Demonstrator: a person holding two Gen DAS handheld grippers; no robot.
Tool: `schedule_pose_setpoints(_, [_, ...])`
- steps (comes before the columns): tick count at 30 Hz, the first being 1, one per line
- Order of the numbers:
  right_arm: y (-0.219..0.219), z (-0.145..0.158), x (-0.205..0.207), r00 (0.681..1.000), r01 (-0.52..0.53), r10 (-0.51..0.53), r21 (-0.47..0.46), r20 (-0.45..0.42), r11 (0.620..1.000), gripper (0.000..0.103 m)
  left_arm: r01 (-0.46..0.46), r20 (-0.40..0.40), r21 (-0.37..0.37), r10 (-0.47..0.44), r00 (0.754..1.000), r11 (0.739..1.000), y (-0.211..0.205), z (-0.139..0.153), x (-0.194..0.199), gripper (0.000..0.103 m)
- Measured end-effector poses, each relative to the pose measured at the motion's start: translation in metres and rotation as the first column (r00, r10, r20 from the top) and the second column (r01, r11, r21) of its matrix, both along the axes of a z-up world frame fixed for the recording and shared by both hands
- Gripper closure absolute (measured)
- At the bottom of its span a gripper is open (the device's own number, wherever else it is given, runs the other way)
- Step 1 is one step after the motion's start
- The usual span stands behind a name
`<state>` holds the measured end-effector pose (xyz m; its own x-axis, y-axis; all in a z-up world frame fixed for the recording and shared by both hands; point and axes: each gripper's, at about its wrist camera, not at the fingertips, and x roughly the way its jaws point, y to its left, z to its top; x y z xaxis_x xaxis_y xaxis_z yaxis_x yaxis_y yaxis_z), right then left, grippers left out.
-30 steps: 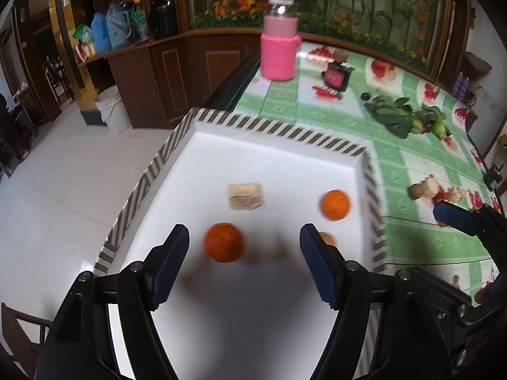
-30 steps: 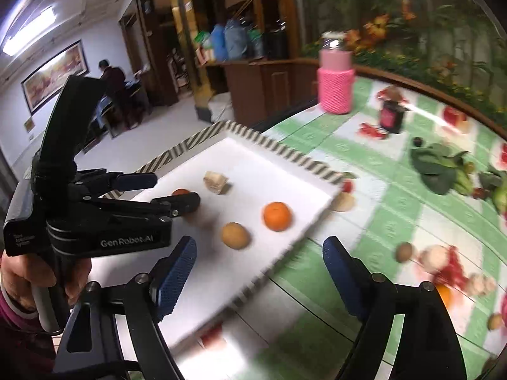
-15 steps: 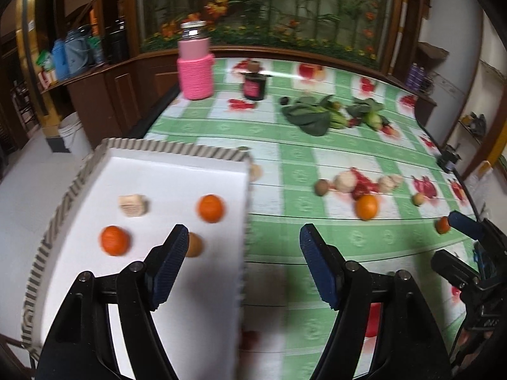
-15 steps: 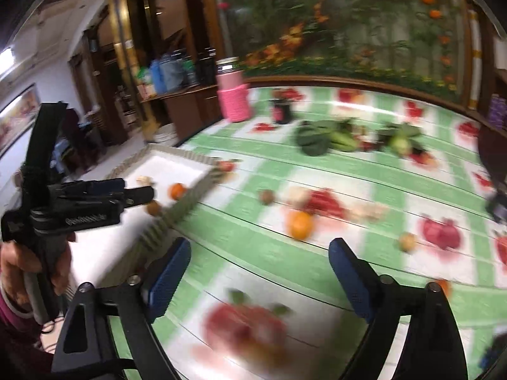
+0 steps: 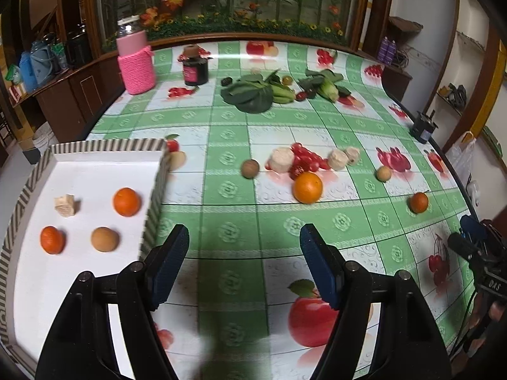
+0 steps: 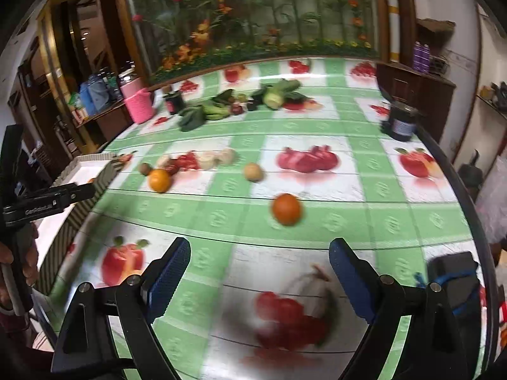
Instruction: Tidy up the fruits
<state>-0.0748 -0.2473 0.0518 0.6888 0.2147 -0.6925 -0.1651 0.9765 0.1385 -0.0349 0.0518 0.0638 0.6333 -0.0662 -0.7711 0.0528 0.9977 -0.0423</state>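
Note:
A white tray with a striped rim sits at the table's left and holds two oranges, a brown round fruit and a beige chunk. My left gripper hangs open over bare tablecloth just right of the tray, with nothing between its fingers. Loose on the cloth lie a large orange, a small orange, a brown fruit and a yellowish fruit. My right gripper is open and empty, with the small orange just ahead of it.
Beige pieces and cherry tomatoes lie mid-table. Leafy greens, a dark jar and a pink-sleeved bottle stand at the back. Another dark jar is near the right edge, a black box at the front right.
Both grippers have swung right, off the tray and over the tablecloth. The loose fruit now lies ahead of them. The right jaws stand a little wider than a second ago.

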Motion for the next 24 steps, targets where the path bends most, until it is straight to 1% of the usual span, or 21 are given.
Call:
schedule_pose_setpoints(4, [-0.008,-0.003,0.012,1.0,0.004,-0.004,0.001,-0.01,1.0,0.012,0.006,-0.016,0.0,-0.006,1.0,1.0,-0.008,-0.005,0.004,0.031])
schedule_pose_setpoints(9, [0.0,-0.004,0.028,0.998,-0.032,0.031,-0.016,-0.061,0.999,0.016,0.014,-0.026,-0.003,-0.014,1.0,1.0,-0.016,-0.009,0.01,0.031])
schedule_pose_setpoints(12, [0.003,0.005,0.03,0.997,-0.056,0.056,0.0,-0.048,0.998,0.018,0.018,-0.031,0.002,-0.018,0.999,1.0,-0.019,-0.011,0.014,0.031])
schedule_pose_setpoints(16, [0.008,0.009,0.036,0.997,-0.067,0.065,-0.046,-0.038,0.997,0.018,0.017,-0.033,0.009,-0.017,0.999,1.0,-0.023,-0.012,0.02,0.031])
schedule_pose_setpoints(18, [0.007,0.005,0.04,0.996,-0.069,0.067,-0.035,-0.056,0.997,0.018,0.017,-0.033,0.015,-0.017,0.999,1.0,-0.025,-0.013,0.022,0.031])
schedule_pose_setpoints(24, [0.002,-0.008,0.045,0.997,-0.046,0.044,-0.024,-0.069,0.999,0.018,0.021,-0.046,0.025,-0.019,0.999,0.999,-0.03,-0.019,0.03,0.031])
